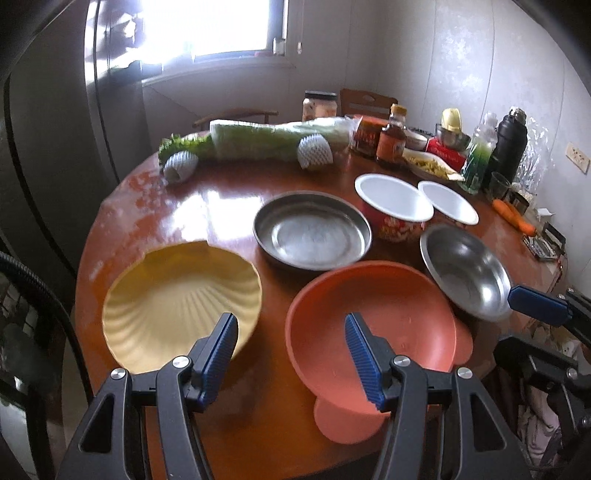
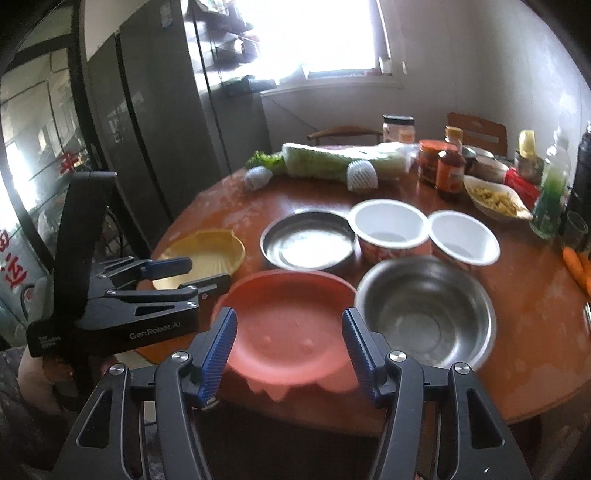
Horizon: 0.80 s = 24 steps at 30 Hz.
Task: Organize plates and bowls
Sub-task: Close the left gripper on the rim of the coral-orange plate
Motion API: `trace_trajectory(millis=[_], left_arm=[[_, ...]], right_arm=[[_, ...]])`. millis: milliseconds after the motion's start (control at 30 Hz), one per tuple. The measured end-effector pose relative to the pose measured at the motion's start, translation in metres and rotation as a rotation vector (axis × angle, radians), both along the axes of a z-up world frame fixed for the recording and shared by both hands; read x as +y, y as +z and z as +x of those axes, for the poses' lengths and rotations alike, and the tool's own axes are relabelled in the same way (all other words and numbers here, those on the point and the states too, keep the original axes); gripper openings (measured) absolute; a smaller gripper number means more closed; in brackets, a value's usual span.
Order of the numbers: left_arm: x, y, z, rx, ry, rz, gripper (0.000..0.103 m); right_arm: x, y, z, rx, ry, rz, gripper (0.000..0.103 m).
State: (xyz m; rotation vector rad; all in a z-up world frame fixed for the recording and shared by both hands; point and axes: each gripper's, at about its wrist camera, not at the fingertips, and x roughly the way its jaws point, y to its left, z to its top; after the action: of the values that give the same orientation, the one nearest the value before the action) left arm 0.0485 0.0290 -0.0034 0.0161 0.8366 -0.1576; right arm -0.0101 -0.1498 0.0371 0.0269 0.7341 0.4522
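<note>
Plates and bowls lie unstacked on the surface (image 1: 207,206); both grippers' jaws gape empty, left gripper (image 1: 290,354) and right gripper (image 2: 288,350), so gripping the orange plate (image 2: 291,325) likely comes next.

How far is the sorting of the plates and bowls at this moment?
Nothing looks stacked yet. The yellow shell plate, orange plate, steel plate, steel bowl and two white bowls all lie singly on the table. Both tongs, left and right, are open and empty. All grouping remains.

A home dining corner around my round wooden table (image 1: 229,206), cabbage (image 1: 273,142) and sauce bottles (image 1: 392,138) along its far edge, window (image 1: 210,26) behind it, fridge (image 2: 155,122) left of it.
</note>
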Motion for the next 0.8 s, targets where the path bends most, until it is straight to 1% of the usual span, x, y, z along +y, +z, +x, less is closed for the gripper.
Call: trace_trajectory(millis=[200,333,500,600,700,800], left_arm=[[-0.004,-0.015,-0.007,0.038,0.018,-0.009,0.060],[-0.005,-0.023,-0.007,0.059,0.022,-0.007,0.060],[-0.004,-0.031,-0.005,0.090,0.037,-0.010,0.060],[-0.004,-0.036,-0.004,0.105,0.034,-0.020,0.060],[-0.005,-0.040,-0.003,0.118,0.026,-0.024,0.060],[-0.006,-0.045,0.000,0.136,0.026,-0.038,0.060]], right_arm=[[-0.008,-0.022,-0.011,0.047,-0.012,-0.018,0.061],[-0.015,-0.036,-0.011,0.102,-0.029,0.010,0.061],[-0.017,-0.047,-0.004,0.149,-0.041,0.033,0.061],[-0.018,-0.055,0.001,0.179,-0.074,0.045,0.061],[-0.019,-0.062,0.011,0.198,-0.102,0.059,0.061],[-0.019,-0.064,0.017,0.192,-0.125,0.071,0.061]])
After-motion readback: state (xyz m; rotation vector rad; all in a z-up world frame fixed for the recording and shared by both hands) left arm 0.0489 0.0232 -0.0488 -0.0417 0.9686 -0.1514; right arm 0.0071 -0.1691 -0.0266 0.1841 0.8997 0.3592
